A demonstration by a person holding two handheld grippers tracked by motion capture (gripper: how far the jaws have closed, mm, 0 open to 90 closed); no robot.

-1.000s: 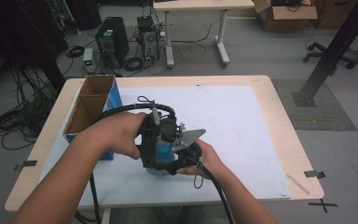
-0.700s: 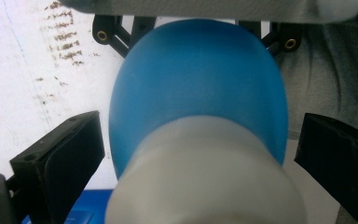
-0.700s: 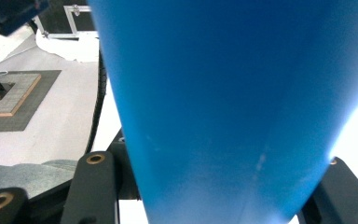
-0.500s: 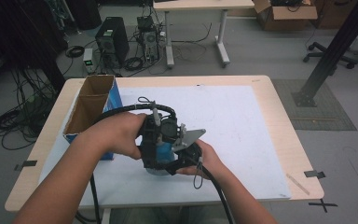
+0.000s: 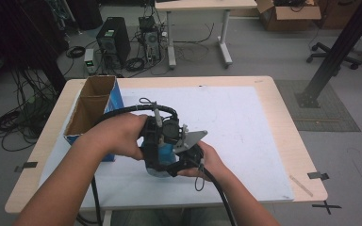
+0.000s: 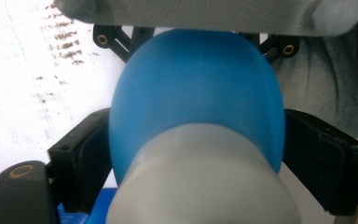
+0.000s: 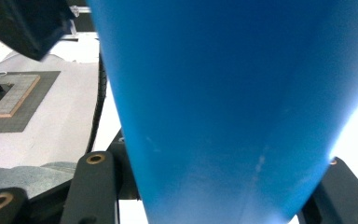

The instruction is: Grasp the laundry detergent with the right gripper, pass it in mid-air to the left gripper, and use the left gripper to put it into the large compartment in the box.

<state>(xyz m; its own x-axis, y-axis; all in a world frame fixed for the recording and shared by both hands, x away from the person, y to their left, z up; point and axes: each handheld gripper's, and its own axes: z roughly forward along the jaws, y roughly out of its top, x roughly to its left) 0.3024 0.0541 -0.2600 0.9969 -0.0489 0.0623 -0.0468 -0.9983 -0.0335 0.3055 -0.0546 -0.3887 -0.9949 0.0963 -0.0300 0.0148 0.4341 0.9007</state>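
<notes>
A blue bottle (image 5: 162, 151) with a pale grey cap (image 6: 205, 186) is held above the white sheet in the middle of the table. My left gripper (image 5: 152, 141) and right gripper (image 5: 185, 151) meet there, pressed close together. In the left gripper view the black jaws clamp both sides of the bottle's (image 6: 196, 93) rounded blue body, with the left gripper (image 6: 196, 144) shut on it. In the right gripper view the blue bottle (image 7: 223, 93) stands between the jaws, and the right gripper (image 7: 219, 191) is shut on it. The hands hide most of the bottle from above.
An open cardboard box (image 5: 92, 106) with a blue side stands at the table's left, just beyond my left hand. A white sheet (image 5: 250, 127) covers most of the wooden table (image 5: 287, 141). Cables trail from both grippers toward the near edge.
</notes>
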